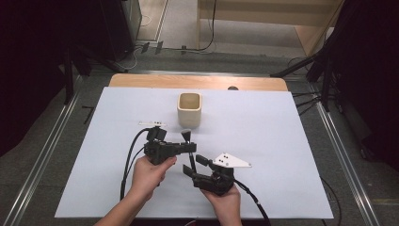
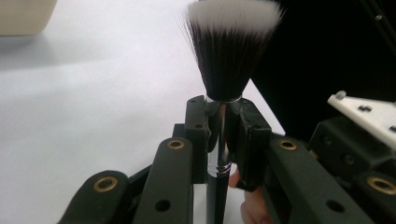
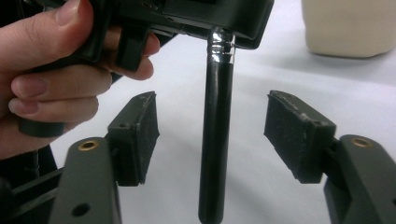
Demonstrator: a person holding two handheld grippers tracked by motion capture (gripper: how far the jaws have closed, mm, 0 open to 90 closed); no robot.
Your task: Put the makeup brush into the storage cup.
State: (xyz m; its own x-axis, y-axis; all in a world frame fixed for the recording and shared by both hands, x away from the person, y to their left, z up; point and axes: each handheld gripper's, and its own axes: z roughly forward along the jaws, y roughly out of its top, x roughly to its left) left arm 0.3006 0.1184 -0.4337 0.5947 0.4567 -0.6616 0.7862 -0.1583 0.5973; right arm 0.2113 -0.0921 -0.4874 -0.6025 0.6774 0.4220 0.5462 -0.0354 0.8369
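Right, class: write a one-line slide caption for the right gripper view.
Right gripper open, jaws apart either side of the black brush handle, which the left gripper clamps above.

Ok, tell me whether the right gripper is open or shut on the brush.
Open. In the right gripper view, the right gripper has both pads standing apart from the brush handle between them, white table showing in the gaps.

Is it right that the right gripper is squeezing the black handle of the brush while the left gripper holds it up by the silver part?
Not quite. The right gripper is not squeezing the handle: in the right gripper view its pads stand apart on either side of the brush handle, with clear gaps. The rest is right: the left gripper is shut on the silver part just under the bristles.
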